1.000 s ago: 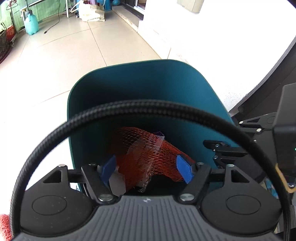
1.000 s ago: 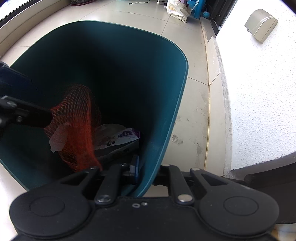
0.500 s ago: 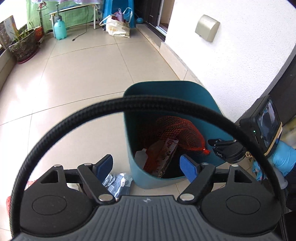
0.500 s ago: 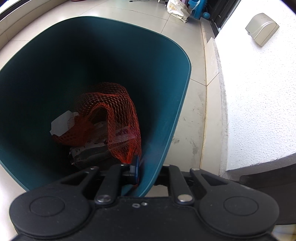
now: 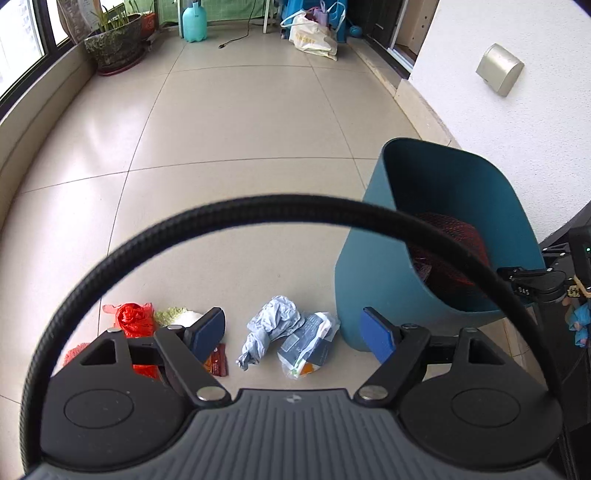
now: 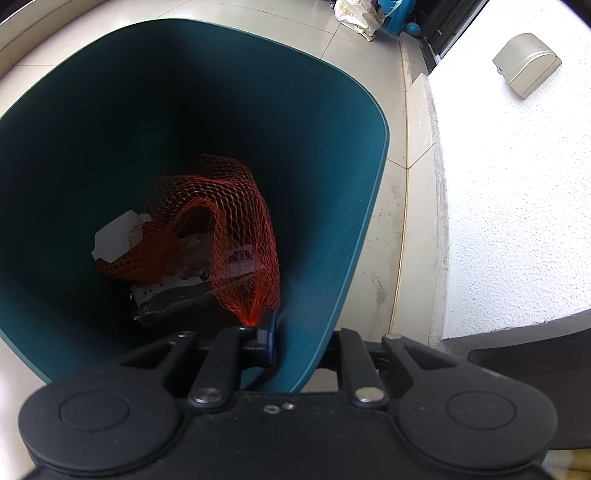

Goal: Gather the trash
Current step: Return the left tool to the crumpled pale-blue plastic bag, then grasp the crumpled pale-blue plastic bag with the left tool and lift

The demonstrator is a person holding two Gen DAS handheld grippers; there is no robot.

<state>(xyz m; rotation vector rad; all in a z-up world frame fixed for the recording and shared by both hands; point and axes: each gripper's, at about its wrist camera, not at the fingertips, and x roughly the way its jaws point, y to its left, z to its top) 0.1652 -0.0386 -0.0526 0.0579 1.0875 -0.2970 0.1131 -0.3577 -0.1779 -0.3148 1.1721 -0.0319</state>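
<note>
A teal bin stands on the tiled floor by the white wall. Inside it a red net bag lies on paper and wrappers. My right gripper clamps the bin's near rim, one blue pad inside the wall; its jaws are just opening. My left gripper hangs open over floor litter with nothing between its fingers. Below it lie crumpled grey-blue paper, a clear plastic wrapper, a brown sachet and a red plastic bag.
A potted plant, a teal bottle and a cream tote bag stand at the far end of the floor. The white wall with a socket cover runs along the right.
My left gripper let go of the red net bag, which dropped into the bin, then drew back up and left until the floor litter came into view. The right gripper stayed on the rim.
</note>
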